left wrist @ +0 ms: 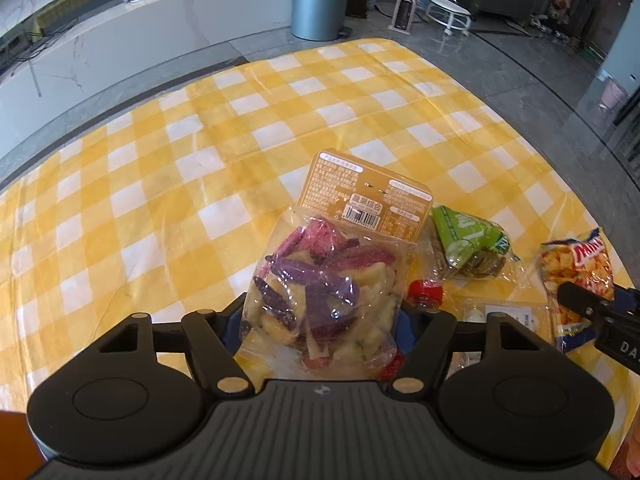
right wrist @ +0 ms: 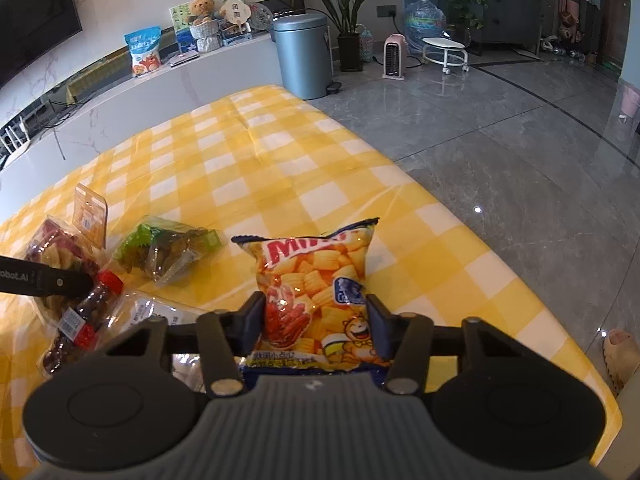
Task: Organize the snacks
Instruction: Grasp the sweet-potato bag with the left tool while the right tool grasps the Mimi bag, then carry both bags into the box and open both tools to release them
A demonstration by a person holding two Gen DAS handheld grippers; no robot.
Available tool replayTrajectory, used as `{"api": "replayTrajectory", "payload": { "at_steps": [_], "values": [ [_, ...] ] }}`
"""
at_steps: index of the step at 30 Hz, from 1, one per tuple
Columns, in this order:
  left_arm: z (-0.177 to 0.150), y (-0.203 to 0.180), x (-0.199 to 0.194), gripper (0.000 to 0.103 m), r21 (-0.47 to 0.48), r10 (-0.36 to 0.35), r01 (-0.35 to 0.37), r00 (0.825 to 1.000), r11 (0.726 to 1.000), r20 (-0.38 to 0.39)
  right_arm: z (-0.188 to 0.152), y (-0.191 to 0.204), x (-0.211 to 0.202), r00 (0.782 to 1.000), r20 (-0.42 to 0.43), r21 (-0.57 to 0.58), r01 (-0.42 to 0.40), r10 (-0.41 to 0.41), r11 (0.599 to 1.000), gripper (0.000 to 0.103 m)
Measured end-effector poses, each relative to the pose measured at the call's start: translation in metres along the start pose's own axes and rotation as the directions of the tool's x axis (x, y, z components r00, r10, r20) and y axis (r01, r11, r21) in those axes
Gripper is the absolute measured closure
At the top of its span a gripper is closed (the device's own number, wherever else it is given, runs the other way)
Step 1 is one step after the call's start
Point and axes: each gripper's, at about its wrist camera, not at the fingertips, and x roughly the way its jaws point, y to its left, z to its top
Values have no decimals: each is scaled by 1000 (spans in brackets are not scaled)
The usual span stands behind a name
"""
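Note:
My left gripper (left wrist: 320,316) is shut on a clear bag of purple and yellow vegetable chips (left wrist: 324,280) with a tan label card; the bag fills the space between the jaws. My right gripper (right wrist: 316,316) is shut on an orange Mimi snack bag (right wrist: 316,284), which also shows at the right edge of the left wrist view (left wrist: 576,276). A green-topped snack bag (left wrist: 472,244) lies to the right of the chips bag and shows in the right wrist view (right wrist: 168,248). A red-capped pack of dark fruit (right wrist: 86,308) lies beside it.
Everything lies on a yellow and white checked cloth (left wrist: 200,160) spread over a grey tiled floor (right wrist: 500,140). A white low counter (left wrist: 120,40) and a grey bin (left wrist: 320,0) stand beyond the cloth's far edge. A sandalled foot (right wrist: 620,352) is at the cloth's right edge.

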Motion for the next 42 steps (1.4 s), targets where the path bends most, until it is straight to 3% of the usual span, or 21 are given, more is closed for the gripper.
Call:
{"api": "replayTrajectory", "payload": {
  "at_steps": [7,15,22,30,37,42],
  "values": [
    [-1,2,-29,25,-13,9,-8,997,1000,75,0,-3,-14,1000,24,-29,-19,19,999,57],
    [-16,-3,-91,25,-81,-36,52,981,995,189,0,3,-51,990,138,-108,18,-3,994,57],
    [-48,-6,-149,25,-131,-62,98,964,987,258,-9,28,-103,975,171,-178,-114,145,977,57],
    [-97,26,-194,25,-266,-70,153,952,952,297,-27,77,-150,944,142,-260,-253,296,932,57],
    [-127,69,-219,25,-362,6,110,952,926,305,-40,128,-178,911,108,-331,-345,398,878,57],
    [-149,101,-236,25,-429,97,36,953,903,286,-49,170,-198,878,83,-391,-406,471,826,57]
  ]
}}
